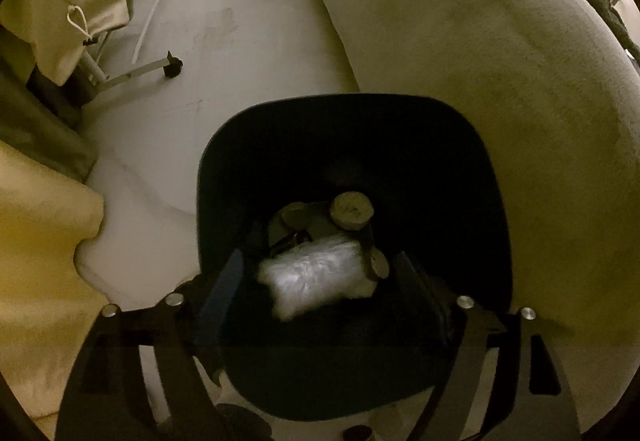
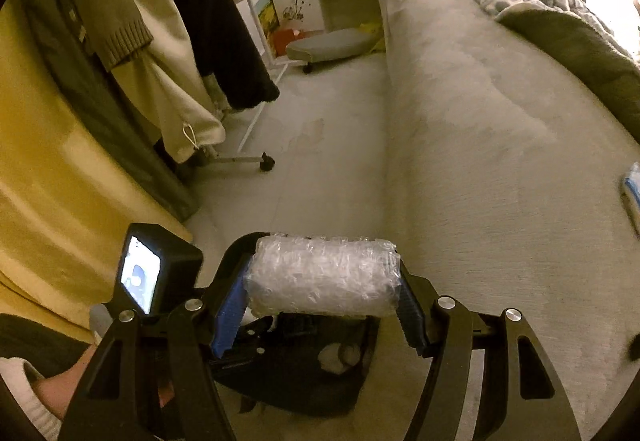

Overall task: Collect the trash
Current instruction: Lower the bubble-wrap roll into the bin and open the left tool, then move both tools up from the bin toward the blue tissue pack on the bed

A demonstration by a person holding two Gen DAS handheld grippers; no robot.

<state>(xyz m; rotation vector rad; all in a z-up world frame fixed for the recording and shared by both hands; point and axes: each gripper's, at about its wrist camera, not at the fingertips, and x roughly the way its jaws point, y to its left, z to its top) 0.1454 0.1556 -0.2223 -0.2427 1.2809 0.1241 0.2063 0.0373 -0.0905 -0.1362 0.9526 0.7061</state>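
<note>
A black trash bin [image 1: 352, 145] stands on the floor beside the bed. My left gripper [image 1: 328, 277] hangs open over its mouth. A pale bubble-wrap piece [image 1: 312, 277] shows blurred between the fingers, free of them, over a cardboard roll [image 1: 352, 209] and other trash inside. My right gripper [image 2: 324, 297] is shut on a roll of bubble wrap [image 2: 324, 277], held crosswise above the bin [image 2: 296, 373]. The left gripper's camera box [image 2: 148, 269] shows at the left of the right wrist view.
A bed [image 2: 500, 145] with a light cover fills the right side, with a grey blanket [image 2: 568, 41] and a blue-white packet [image 2: 632, 193] on it. A clothes rack on castors [image 2: 240, 157] with hanging coats stands left. Yellow curtain [image 2: 48, 201] at far left.
</note>
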